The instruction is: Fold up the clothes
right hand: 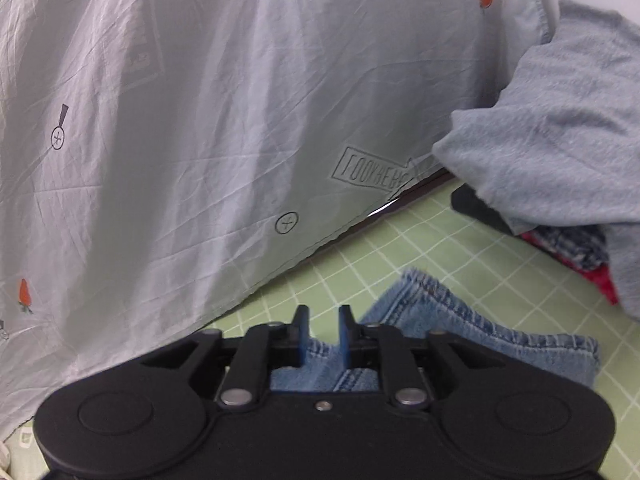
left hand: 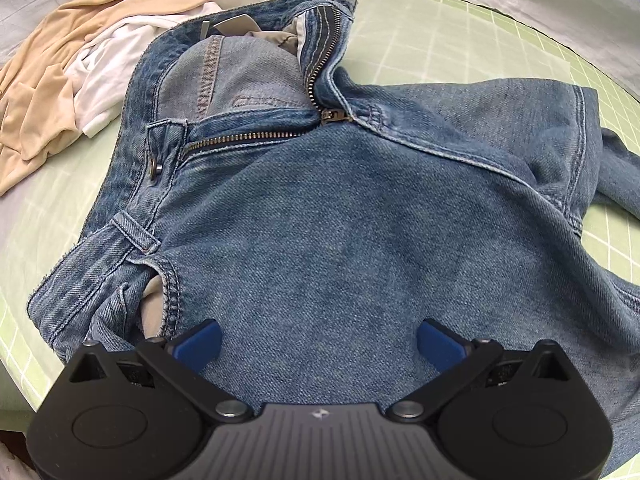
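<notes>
The jeans (left hand: pixel 340 216) lie spread on the green gridded counter (left hand: pixel 500 40), fly unzipped and waistband (left hand: pixel 132 148) running up the left of the left wrist view, so the top of the garment lies forward and left of the left tongs (left hand: pixel 320 344). Those tongs stand wide, both blue pads (left hand: pixel 200 344) hovering over or resting on the denim of one thigh panel with nothing pinched between them. The right tongs (right hand: pixel 324 334) are drawn narrow, and a fold of denim near a leg hem (right hand: pixel 480 320) sits in the slim gap between the pads; whether they truly pinch it I cannot tell. Judging from both views, the long axis runs from the waistband by the left hand out to the hem by the right, so each hand sits at its own end, and a lengthwise fold would likely bring the hem end toward the waist. A heap of tan and white clothes (left hand: pixel 60 68) lies beside the waistband, and a grey garment (right hand: pixel 560 128) lies near the hem.
</notes>
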`<state>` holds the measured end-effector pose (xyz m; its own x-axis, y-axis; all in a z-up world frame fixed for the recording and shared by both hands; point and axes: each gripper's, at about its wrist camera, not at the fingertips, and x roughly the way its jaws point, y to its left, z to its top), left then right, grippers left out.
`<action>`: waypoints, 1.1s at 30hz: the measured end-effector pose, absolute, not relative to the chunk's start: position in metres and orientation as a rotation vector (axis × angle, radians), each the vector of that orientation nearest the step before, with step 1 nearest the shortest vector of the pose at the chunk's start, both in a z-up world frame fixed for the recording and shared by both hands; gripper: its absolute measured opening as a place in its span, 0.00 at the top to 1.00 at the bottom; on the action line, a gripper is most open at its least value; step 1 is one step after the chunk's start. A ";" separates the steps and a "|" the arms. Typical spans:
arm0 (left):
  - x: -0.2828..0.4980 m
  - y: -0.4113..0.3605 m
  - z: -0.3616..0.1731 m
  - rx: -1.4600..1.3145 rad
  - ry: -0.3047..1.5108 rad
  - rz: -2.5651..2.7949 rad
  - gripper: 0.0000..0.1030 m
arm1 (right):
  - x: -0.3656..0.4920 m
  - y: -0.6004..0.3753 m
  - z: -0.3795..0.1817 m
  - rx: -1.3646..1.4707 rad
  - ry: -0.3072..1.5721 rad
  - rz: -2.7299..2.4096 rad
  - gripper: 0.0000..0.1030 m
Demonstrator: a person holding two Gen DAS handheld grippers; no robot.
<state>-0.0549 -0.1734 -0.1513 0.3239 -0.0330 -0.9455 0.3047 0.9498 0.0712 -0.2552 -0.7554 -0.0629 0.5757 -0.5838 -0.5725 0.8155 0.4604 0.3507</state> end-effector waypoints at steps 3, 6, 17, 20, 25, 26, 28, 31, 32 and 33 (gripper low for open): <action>-0.057 -0.173 -0.151 0.246 1.219 -0.211 0.00 | -0.273 -0.743 -0.067 0.569 0.426 -0.911 0.17; -0.056 -0.174 -0.151 0.237 1.219 -0.199 0.00 | -0.313 -0.731 -0.075 0.527 0.443 -0.958 0.02; -0.052 -0.179 -0.150 0.246 1.226 -0.176 0.00 | -0.374 -0.726 -0.127 0.671 0.578 -1.103 0.00; -0.053 -0.180 -0.150 0.251 1.223 -0.160 0.00 | -0.366 -0.731 -0.132 0.659 0.596 -1.113 0.04; -0.056 -0.180 -0.149 0.256 1.207 -0.139 0.00 | -0.356 -0.743 -0.140 0.694 0.623 -1.118 0.40; -0.057 -0.180 -0.149 0.252 1.203 -0.135 0.00 | -0.355 -0.742 -0.139 0.681 0.627 -1.118 0.62; -0.057 -0.178 -0.150 0.239 1.202 -0.129 0.00 | -0.357 -0.740 -0.136 0.654 0.622 -1.116 0.91; -0.058 -0.176 -0.152 0.206 1.211 -0.125 0.00 | -0.371 -0.734 -0.128 0.653 0.582 -1.126 0.94; -0.058 -0.175 -0.153 0.204 1.211 -0.128 0.00 | -0.377 -0.731 -0.125 0.652 0.569 -1.140 0.94; -0.058 -0.175 -0.153 0.203 1.209 -0.131 0.00 | -0.385 -0.728 -0.122 0.653 0.558 -1.162 0.94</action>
<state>-0.0582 -0.1748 -0.1529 0.3497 0.0076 -0.9368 0.2078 0.9744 0.0855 -0.3851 -0.7280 -0.1217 0.3039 -0.6452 -0.7010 0.9504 0.2559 0.1765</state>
